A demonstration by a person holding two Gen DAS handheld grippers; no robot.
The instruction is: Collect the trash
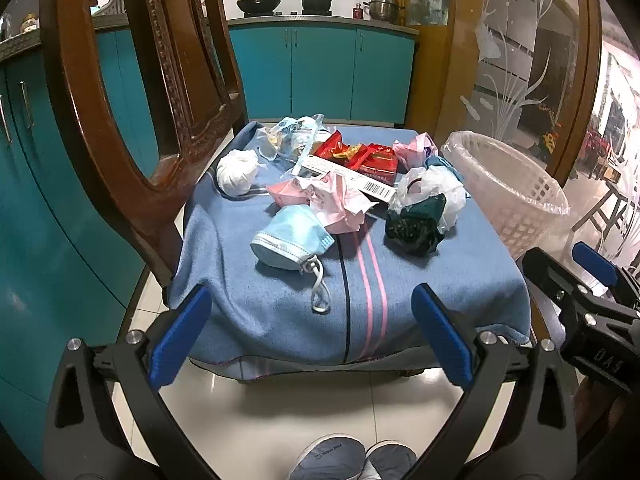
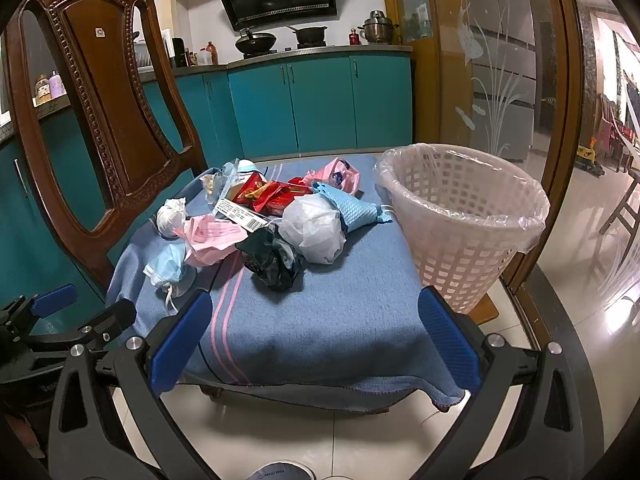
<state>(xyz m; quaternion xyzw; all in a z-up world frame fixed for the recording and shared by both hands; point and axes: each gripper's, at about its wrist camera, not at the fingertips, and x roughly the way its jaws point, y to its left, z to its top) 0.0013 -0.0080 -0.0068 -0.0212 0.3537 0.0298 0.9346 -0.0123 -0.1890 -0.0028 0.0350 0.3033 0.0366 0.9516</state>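
Observation:
A pile of trash lies on a chair seat covered with a blue blanket [image 1: 280,308]: a light blue face mask [image 1: 286,240], crumpled pink paper [image 1: 336,204], a dark green bag [image 1: 416,226], a white plastic bag [image 1: 436,188], red wrappers [image 1: 360,156] and a white wad [image 1: 237,171]. A white lattice bin [image 1: 508,196] with a clear liner stands on the seat's right edge. My left gripper [image 1: 312,332] is open and empty over the seat's front edge. My right gripper [image 2: 316,340] is open and empty, also at the front edge. The mask [image 2: 170,266], green bag [image 2: 272,260] and bin [image 2: 464,224] show in the right wrist view.
The carved wooden chair back [image 2: 108,112] rises at the left. Teal kitchen cabinets [image 1: 328,72] and a stove with pots stand behind. A glass sliding door [image 2: 504,80] is at the right. White floor tiles and my shoes [image 1: 340,460] are below.

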